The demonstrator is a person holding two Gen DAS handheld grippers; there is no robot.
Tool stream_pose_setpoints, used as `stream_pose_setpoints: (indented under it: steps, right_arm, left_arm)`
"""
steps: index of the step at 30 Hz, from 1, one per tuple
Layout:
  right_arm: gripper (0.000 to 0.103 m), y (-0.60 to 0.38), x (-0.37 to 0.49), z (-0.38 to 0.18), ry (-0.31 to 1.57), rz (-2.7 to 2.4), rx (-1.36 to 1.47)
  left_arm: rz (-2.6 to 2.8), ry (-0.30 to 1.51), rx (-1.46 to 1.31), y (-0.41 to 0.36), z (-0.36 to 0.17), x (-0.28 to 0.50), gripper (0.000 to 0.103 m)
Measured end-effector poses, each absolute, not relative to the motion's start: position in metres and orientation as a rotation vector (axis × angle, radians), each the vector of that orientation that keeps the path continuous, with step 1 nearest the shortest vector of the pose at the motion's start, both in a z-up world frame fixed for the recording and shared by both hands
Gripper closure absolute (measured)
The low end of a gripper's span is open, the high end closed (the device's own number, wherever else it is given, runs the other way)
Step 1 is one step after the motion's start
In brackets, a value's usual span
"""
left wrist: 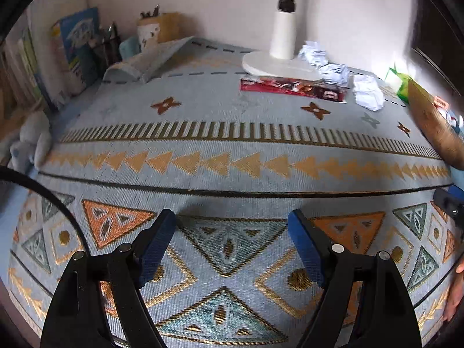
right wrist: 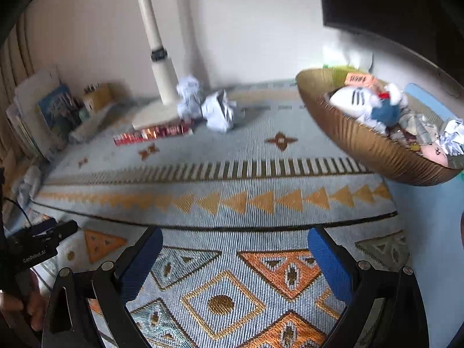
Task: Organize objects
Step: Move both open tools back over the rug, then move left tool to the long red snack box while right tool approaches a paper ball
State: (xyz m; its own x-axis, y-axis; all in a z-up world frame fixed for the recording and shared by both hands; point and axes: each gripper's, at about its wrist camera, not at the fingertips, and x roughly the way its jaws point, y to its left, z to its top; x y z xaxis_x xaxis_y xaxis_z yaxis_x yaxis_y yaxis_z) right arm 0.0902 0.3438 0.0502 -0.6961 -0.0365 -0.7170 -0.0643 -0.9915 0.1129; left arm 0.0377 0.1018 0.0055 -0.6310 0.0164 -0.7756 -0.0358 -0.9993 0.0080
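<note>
A patterned rug [left wrist: 232,150] covers the table and fills both views. At the rug's twelve o'clock edge stands a white lamp base [left wrist: 278,63], its post rising up the wall. At three o'clock sits a brown woven basket [right wrist: 362,142], piled with a white soft toy [right wrist: 352,101], wrappers and paper. Just in front of the lamp base lies a red packet [left wrist: 293,88], flat on the rug. Beside it, toward one o'clock, sit crumpled paper balls [left wrist: 368,94], close together. At ten o'clock books [left wrist: 78,58] lean against the wall. The left tool [left wrist: 232,240] hangs over the rug, jaws apart, holding nothing. The right tool [right wrist: 235,258] is spread wide, also empty.
</note>
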Motion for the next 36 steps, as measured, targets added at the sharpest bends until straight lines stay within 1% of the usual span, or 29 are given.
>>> stream_pose_setpoints:
  steps: [2, 9, 19, 21, 24, 25, 26, 29, 31, 33, 34, 35, 36]
  right_arm:
    - [0.003, 0.341, 0.087, 0.046, 0.187, 2.866, -1.261]
    - [0.003, 0.348, 0.091, 0.049, 0.249, 2.893, -1.202]
    - [0.002, 0.349, 0.075, 0.037, 0.277, 2.821, -1.366]
    - [0.002, 0.348, 0.075, 0.037, 0.268, 2.818, -1.364]
    - [0.002, 0.349, 0.075, 0.037, 0.278, 2.822, -1.359]
    - [0.002, 0.349, 0.075, 0.037, 0.282, 2.822, -1.358]
    - [0.002, 0.349, 0.075, 0.037, 0.284, 2.822, -1.358]
    - [0.001, 0.348, 0.075, 0.037, 0.268, 2.817, -1.366]
    - [0.0, 0.346, 0.074, 0.036, 0.247, 2.813, -1.38]
    - [0.0, 0.345, 0.073, 0.035, 0.225, 2.807, -1.386]
    - [0.0, 0.343, 0.072, 0.035, 0.215, 2.802, -1.389]
    - [0.0, 0.343, 0.072, 0.035, 0.208, 2.8, -1.391]
    - [0.0, 0.343, 0.071, 0.034, 0.202, 2.798, -1.393]
  left_arm:
    - [2.805, 0.046, -1.328, 0.103, 0.005, 0.041, 0.024]
    - [2.793, 0.033, -1.333, 0.102, 0.005, 0.041, 0.024]
    - [2.782, 0.035, -1.33, 0.105, 0.005, 0.041, 0.024]
    - [2.773, 0.044, -1.328, 0.107, 0.005, 0.041, 0.024]
    - [2.761, 0.047, -1.33, 0.108, 0.005, 0.04, 0.021]
    - [2.752, 0.049, -1.335, 0.108, 0.005, 0.039, 0.017]
    - [2.742, 0.057, -1.342, 0.109, 0.004, 0.038, 0.015]
    - [2.609, 0.108, -1.403, 0.112, 0.01, 0.031, 0.016]
    - [2.548, 0.133, -1.385, 0.111, 0.027, 0.021, 0.016]
    - [2.599, 0.166, -1.255, 0.106, 0.059, 0.005, 0.015]
    - [2.637, 0.187, -1.173, 0.104, 0.076, -0.009, 0.013]
    - [2.644, 0.194, -1.14, 0.103, 0.083, -0.019, 0.005]
    - [2.625, 0.195, -1.101, 0.103, 0.089, -0.039, 0.001]
